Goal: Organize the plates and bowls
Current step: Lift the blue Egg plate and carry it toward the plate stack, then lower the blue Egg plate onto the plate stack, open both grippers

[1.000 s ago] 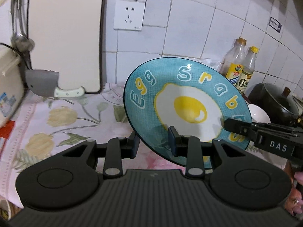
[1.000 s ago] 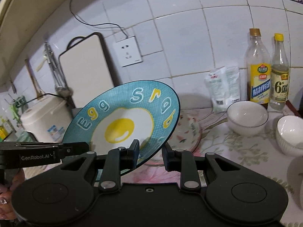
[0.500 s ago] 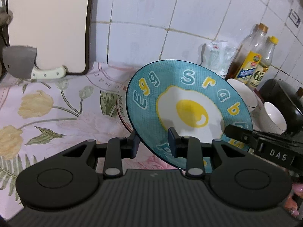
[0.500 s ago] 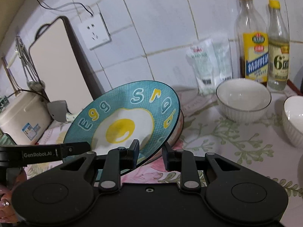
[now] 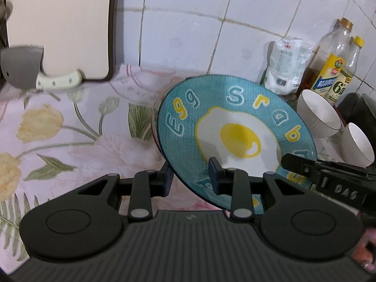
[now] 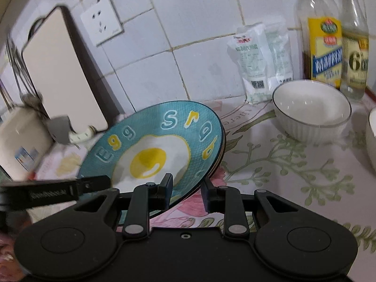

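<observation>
A teal plate (image 5: 235, 138) with a fried-egg picture and yellow and white letters is held tilted, low over another plate (image 5: 154, 119) on the flowered cloth; only that plate's rim shows. My left gripper (image 5: 191, 179) is shut on the teal plate's near-left rim. My right gripper (image 6: 186, 191) is shut on the same plate (image 6: 155, 150) at its near-right rim. Each gripper shows in the other's view as a black bar. Two white bowls (image 6: 311, 108) (image 5: 359, 144) stand to the right on the counter.
A cutting board (image 5: 58, 23) leans on the tiled wall at the left with a cleaver (image 5: 28, 70) in front. Two oil bottles (image 6: 323, 44) and a white bag (image 6: 260, 58) stand at the back right. A dark pot (image 5: 362, 110) sits far right.
Both grippers have lowered the teal plate toward the counter, and it now sits just above the plate lying on the cloth. The grip on the rim has not changed.
</observation>
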The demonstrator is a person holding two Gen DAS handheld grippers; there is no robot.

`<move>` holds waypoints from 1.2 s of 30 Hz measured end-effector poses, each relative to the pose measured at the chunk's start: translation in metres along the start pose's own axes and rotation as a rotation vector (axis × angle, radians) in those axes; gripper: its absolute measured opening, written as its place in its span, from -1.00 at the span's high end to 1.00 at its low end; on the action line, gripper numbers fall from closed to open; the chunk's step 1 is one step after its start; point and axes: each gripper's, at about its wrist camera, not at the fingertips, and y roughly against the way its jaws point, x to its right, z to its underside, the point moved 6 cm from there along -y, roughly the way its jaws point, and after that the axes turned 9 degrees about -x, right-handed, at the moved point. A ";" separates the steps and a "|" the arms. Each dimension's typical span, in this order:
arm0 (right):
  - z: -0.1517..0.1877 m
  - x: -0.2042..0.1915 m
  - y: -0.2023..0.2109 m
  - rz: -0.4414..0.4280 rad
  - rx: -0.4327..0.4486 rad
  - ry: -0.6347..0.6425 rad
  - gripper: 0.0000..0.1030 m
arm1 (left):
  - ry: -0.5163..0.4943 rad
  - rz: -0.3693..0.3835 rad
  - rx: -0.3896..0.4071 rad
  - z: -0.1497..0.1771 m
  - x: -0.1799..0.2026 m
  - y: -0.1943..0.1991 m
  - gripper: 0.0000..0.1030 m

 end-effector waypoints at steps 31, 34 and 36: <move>-0.012 0.011 -0.027 0.069 0.092 0.121 0.05 | -0.006 -0.114 0.026 0.005 0.008 0.008 -0.22; -0.009 0.006 -0.004 0.005 0.101 0.110 0.05 | -0.034 -0.096 0.044 0.014 0.013 0.029 -0.22; -0.006 -0.001 0.017 -0.017 0.096 0.119 0.05 | -0.047 -0.086 0.057 0.019 0.015 0.047 -0.22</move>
